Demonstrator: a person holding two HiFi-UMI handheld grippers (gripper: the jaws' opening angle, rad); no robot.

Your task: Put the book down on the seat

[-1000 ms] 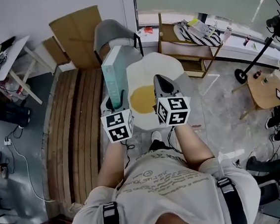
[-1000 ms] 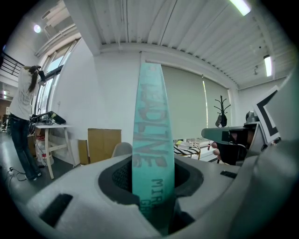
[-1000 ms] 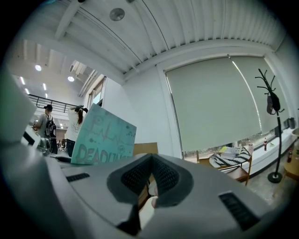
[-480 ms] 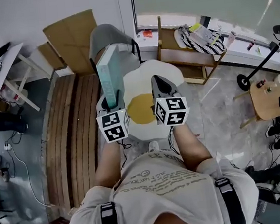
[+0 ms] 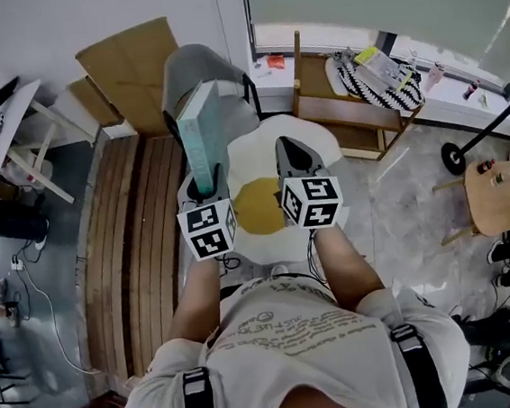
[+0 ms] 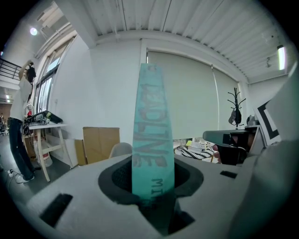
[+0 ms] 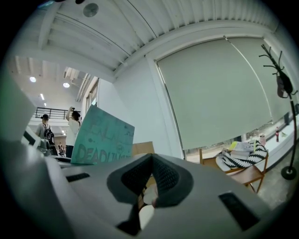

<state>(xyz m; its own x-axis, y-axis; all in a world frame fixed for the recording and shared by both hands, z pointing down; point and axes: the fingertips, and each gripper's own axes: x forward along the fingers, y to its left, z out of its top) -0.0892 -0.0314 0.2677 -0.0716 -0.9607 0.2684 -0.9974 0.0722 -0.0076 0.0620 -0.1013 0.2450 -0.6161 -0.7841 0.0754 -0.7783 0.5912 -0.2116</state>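
Office floor below, teal book [image 5: 202, 132] upright, clamped in left gripper [image 5: 206, 186], right gripper [image 5: 290, 150] closed.

Fried-egg rug [image 5: 257, 203] on floor [image 5: 400, 201]

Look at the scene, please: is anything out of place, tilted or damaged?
Nothing looks spilled or broken. The only odd sight is the book, standing on end in the air, pinched at its lower edge by the left gripper, not lying on any seat.
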